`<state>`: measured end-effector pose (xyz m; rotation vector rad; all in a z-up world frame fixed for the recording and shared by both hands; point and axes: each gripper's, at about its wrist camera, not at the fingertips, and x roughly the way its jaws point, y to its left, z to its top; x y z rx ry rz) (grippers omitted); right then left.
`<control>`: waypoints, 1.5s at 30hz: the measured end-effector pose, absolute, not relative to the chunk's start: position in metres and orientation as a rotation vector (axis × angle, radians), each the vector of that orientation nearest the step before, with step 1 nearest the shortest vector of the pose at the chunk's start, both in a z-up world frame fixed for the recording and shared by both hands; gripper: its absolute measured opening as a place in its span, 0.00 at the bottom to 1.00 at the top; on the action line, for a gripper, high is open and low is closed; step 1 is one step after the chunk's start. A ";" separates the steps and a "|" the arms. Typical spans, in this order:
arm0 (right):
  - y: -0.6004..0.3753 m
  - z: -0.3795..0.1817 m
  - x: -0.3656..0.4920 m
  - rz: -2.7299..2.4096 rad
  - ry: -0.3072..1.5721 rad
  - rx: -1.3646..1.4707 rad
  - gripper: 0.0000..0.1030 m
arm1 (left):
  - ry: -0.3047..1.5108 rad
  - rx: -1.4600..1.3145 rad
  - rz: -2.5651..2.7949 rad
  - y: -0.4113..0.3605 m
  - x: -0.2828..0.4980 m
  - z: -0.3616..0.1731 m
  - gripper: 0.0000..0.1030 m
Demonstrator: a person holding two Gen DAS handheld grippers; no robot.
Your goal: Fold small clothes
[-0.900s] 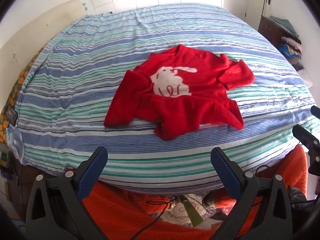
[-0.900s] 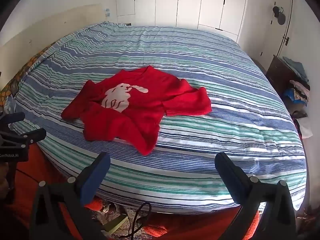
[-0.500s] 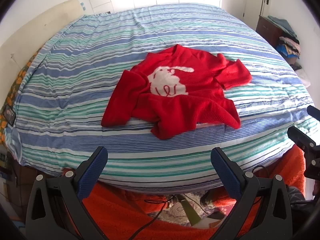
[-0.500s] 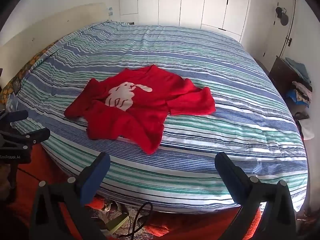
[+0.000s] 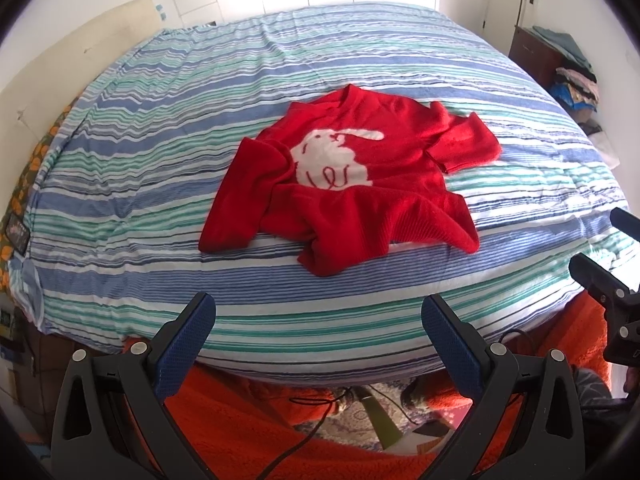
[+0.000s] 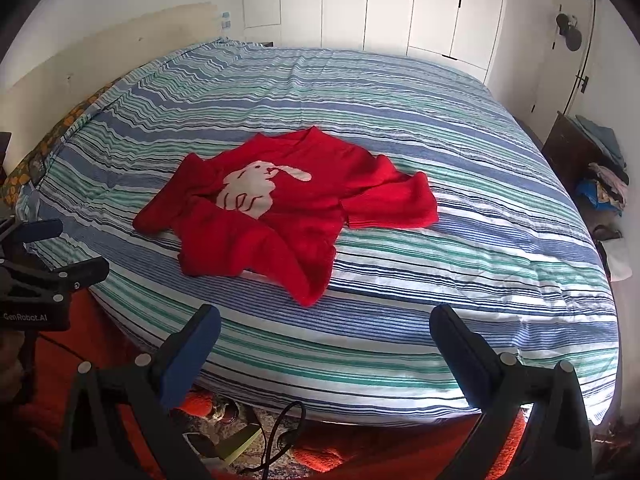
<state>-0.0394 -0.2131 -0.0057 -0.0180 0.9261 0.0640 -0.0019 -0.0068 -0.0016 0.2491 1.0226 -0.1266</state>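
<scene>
A small red sweater (image 5: 356,184) with a white rabbit on its chest lies crumpled on the striped bedspread (image 5: 160,168), its hem bunched toward me and sleeves spread to both sides. It also shows in the right wrist view (image 6: 280,208). My left gripper (image 5: 320,312) is open and empty, held near the bed's front edge, short of the sweater. My right gripper (image 6: 326,320) is open and empty, also at the front edge, to the right of the sweater. Each gripper shows at the side of the other's view.
The bed (image 6: 440,240) fills most of both views. An orange rug (image 5: 260,420) with a black cable lies below the front edge. A dark cabinet with piled clothes (image 6: 592,172) stands at the right. White wardrobe doors (image 6: 400,4) are behind.
Both grippers have drifted slightly; the sweater sits a little further right and lower in the right wrist view. The sweater itself has not moved. Both grippers stay open.
</scene>
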 end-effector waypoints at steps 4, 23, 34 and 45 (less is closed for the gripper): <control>-0.212 -0.006 -0.040 0.069 0.930 -0.018 1.00 | 1.035 0.261 -0.122 -0.008 -0.001 -0.003 1.00; -0.212 -0.010 -0.039 0.066 0.938 -0.013 1.00 | 1.065 0.249 -0.128 -0.006 -0.001 -0.007 1.00; -0.211 -0.012 -0.040 0.069 0.944 -0.011 1.00 | 1.046 0.252 -0.123 -0.006 -0.001 -0.008 1.00; -0.210 -0.012 -0.040 0.070 0.944 -0.012 1.00 | 1.048 0.250 -0.124 -0.007 -0.001 -0.008 1.00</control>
